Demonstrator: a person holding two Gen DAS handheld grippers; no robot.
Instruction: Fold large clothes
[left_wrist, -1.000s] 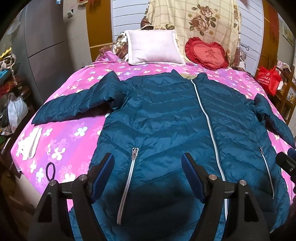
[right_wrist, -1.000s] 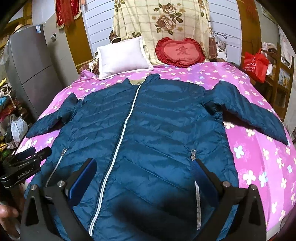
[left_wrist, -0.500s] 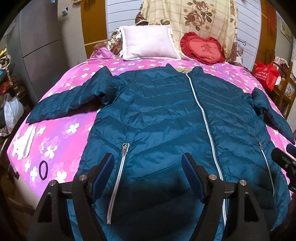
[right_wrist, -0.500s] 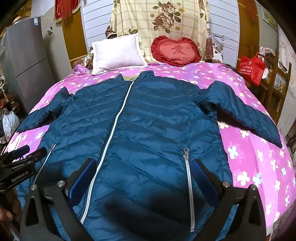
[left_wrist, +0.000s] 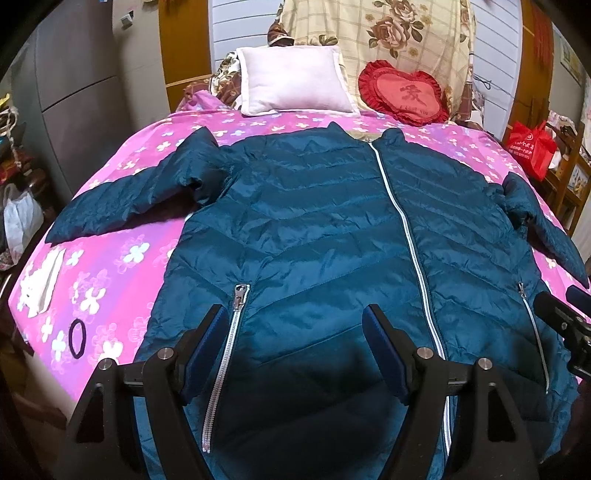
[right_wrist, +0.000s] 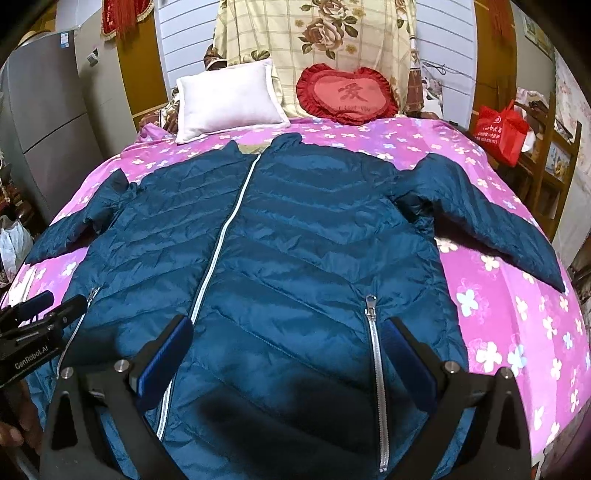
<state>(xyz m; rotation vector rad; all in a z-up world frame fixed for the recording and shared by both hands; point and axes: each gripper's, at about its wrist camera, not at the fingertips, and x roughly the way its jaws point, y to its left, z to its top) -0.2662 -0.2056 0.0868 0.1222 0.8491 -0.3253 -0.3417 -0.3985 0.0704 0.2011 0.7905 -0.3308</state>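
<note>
A: Since the bed (left_wrist: 122, 258) is the broadest flat surface in the room, the teal puffer jacket (left_wrist: 332, 229) lies spread on it face up, zipped, collar toward the pillows, hem toward the person.

B: Why are the sleeves flung out to either side?

A: Probably so the body panel lies flat first; the left sleeve (left_wrist: 122, 203) and right sleeve (right_wrist: 487, 225) rest on the pink floral sheet, ready to be folded inward.

B: And the tools?

A: The left hand-held gripper (left_wrist: 295, 350) hovers over the hem near the left pocket zipper (left_wrist: 225, 354), fingers spread wide, nothing between them. The right hand-held gripper (right_wrist: 288, 354) is likewise released, above the hem between the central zipper (right_wrist: 218, 251) and the right pocket zipper (right_wrist: 375, 373).

B: Anything changed from a second ago?

A: Little. Both views have tipped slightly downward, so the jacket and the white pillow (left_wrist: 291, 81) sit lower in frame; the black hair tie (left_wrist: 77, 338) appears lower too. The jacket itself has not shifted, and no fold has begun.
</note>
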